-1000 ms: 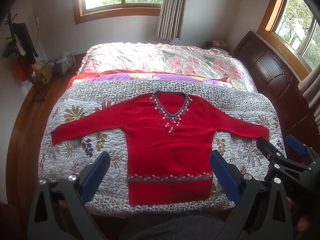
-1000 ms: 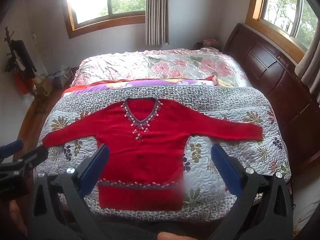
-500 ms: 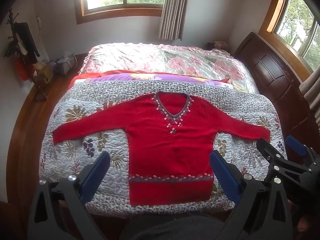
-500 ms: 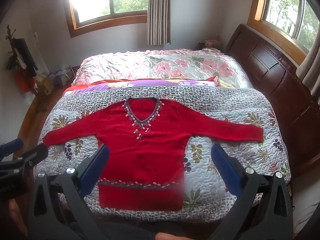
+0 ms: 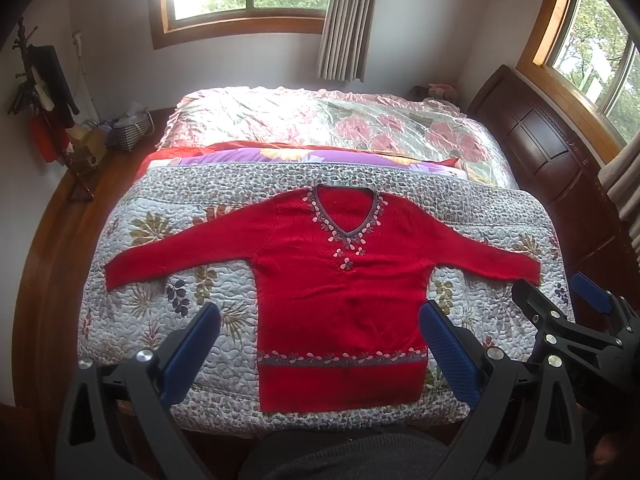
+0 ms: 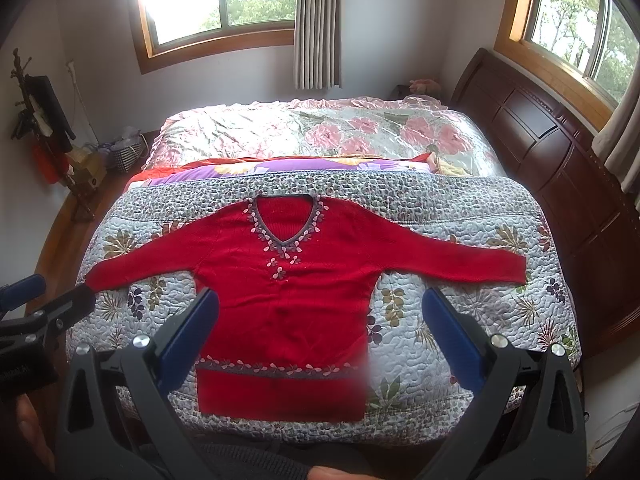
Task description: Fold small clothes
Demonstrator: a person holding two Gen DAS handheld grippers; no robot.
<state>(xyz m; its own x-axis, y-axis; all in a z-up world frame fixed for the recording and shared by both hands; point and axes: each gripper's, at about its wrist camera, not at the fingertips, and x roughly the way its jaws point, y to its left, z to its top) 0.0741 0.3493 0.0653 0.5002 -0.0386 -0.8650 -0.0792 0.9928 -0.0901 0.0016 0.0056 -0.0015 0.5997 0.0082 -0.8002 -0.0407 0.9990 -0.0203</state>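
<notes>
While both grippers are held above the near edge of a bed, a red sweater (image 5: 340, 280) is seen spread flat, front side up, on a quilted floral bedspread (image 5: 168, 300). Both long sleeves are stretched out to either side, and the hem lies close to the near edge of the quilt. A V-shaped neckline (image 5: 346, 216) trimmed with grey and pale pink petal shapes is pointed away from the cameras, and a matching trimmed band (image 5: 340, 358) runs across the body near the hem.

The left gripper (image 5: 320, 350) is shown with its blue-padded fingers (image 5: 192, 350) spread wide apart, holding nothing; the lower body of the sweater is framed between them, untouched. The right gripper (image 6: 320, 338) is likewise held with its fingers (image 6: 454, 338) wide apart and empty, and the sweater's lower right side and bare quilt are seen between them. In the left wrist view the right gripper is seen at the right edge, just below the sweater's right cuff.

Beyond the quilt, a purple flowered cover (image 5: 304, 158) and a shiny pink-flowered duvet (image 5: 320, 120) are laid across the bed. A dark wooden headboard (image 6: 560, 152) stands along the right side, and two wood-framed windows (image 6: 216, 4) are set in the walls.
</notes>
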